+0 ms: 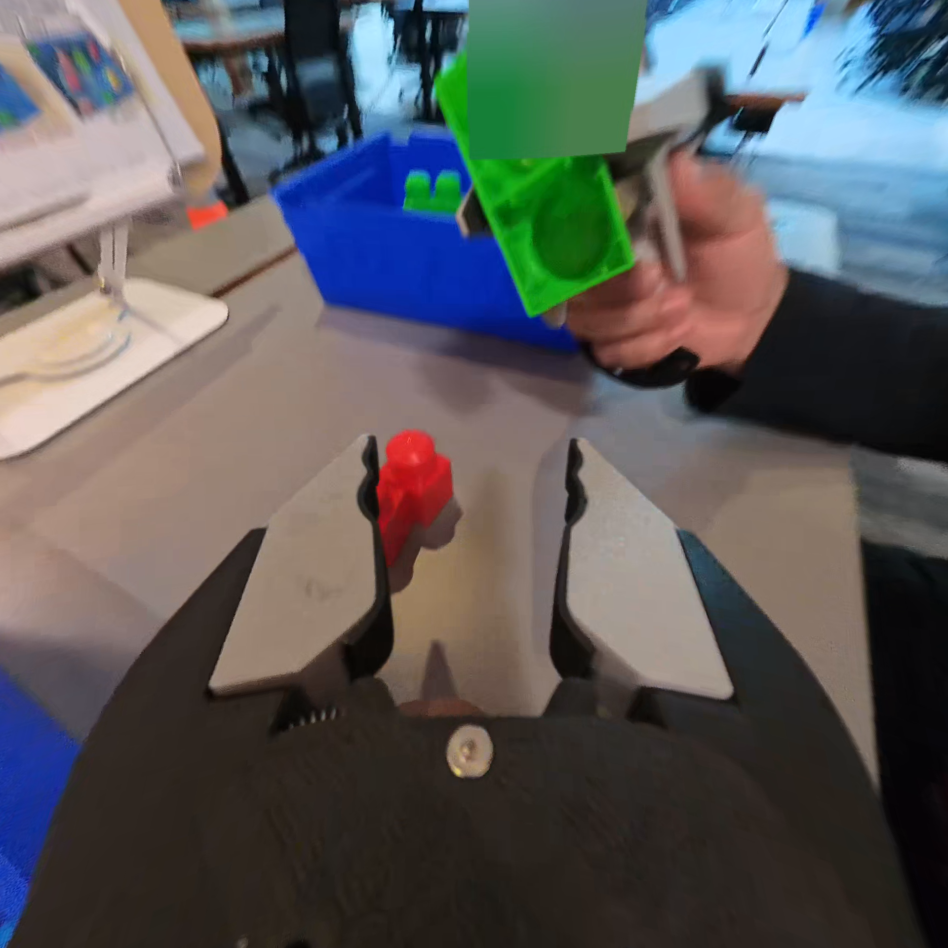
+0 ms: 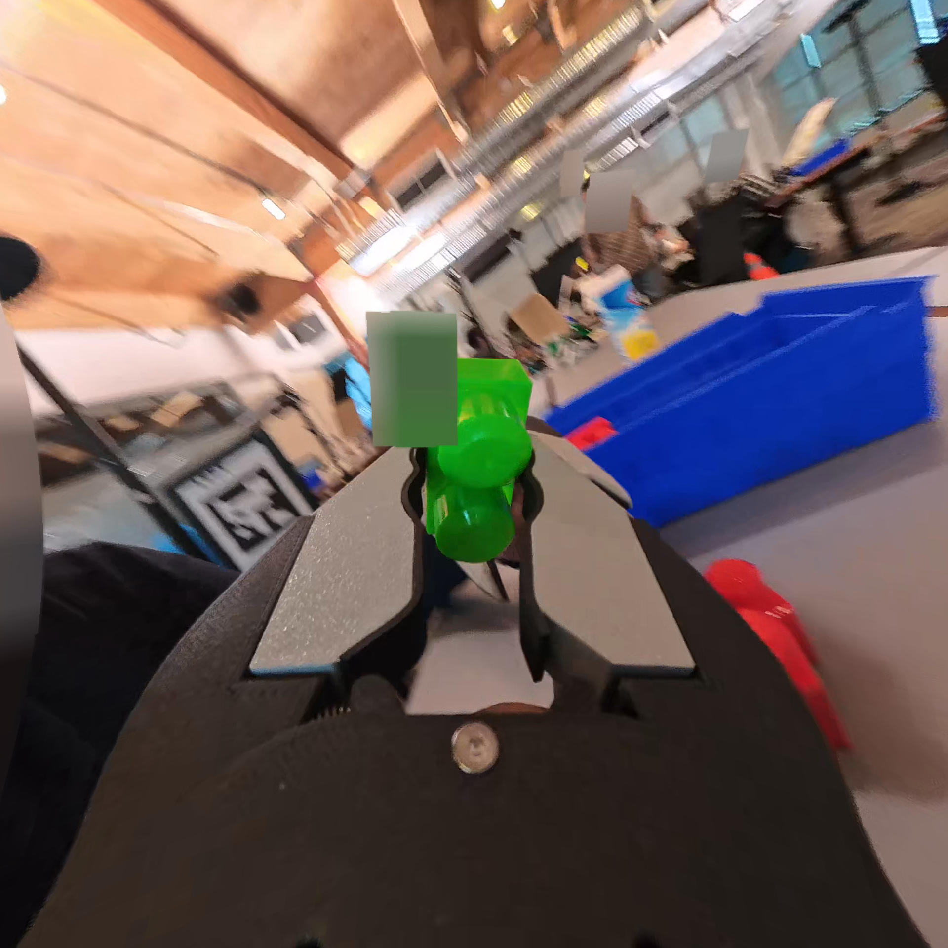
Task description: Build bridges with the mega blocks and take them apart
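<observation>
Across the grey table (image 1: 215, 461) nothing bridge-like stands anywhere, so whether this is early in a build or late in a teardown can't be told from what lies here. Biggest thing in view is the blue bin (image 1: 369, 241) at the far side, with another green block (image 1: 431, 192) sitting inside it. Next comes the person's right hand (image 1: 682, 302), raised well above the tabletop and tipped so that the long green block (image 2: 477, 461) points up and away, its hollow underside facing the other gripper. The right gripper (image 2: 469, 487) is clamped on that block, both pads pressing its sides. Lower down, the left gripper (image 1: 469, 482) hangs near the table with its jaws spread wide, gripping nothing. Smallest of all, a red block (image 1: 413, 487) stands upright on the table between those fingers, just beside the left-hand pad (image 1: 368, 492), which may be brushing it; the other pad is well clear.
</observation>
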